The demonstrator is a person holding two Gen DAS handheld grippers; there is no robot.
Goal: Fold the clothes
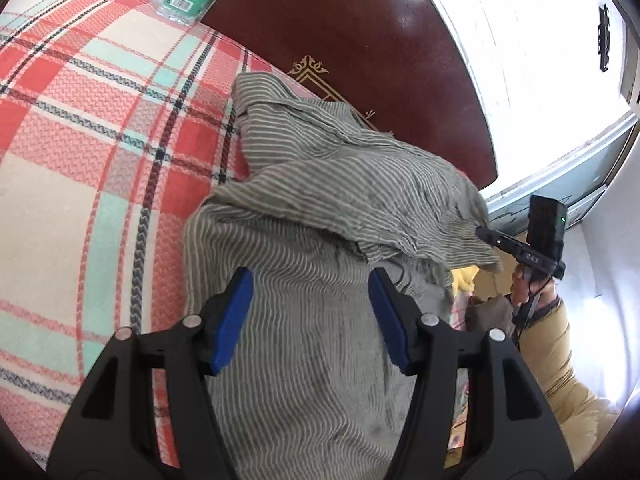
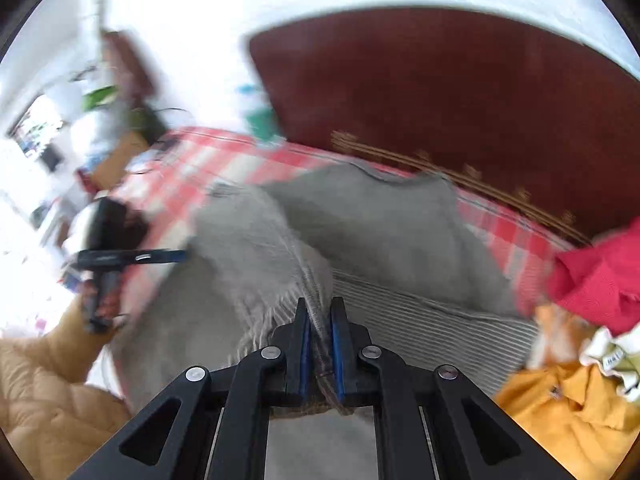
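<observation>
On the plaid bed (image 1: 100, 152) lies the striped garment (image 1: 304, 320); the right gripper (image 2: 320, 320) pinches its edge between closed jaws, while the left gripper (image 1: 310, 312) hovers over it, jaws wide.

A plaid-covered bed (image 1: 80, 152) carries the striped grey garment (image 1: 304, 320) — red and yellow clothes (image 2: 592, 280) beside it.

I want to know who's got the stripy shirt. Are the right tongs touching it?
Touching. In the right wrist view the right tongs are shut on a bunched fold of the stripy grey garment, the cloth pinched between both blue pads.
</observation>
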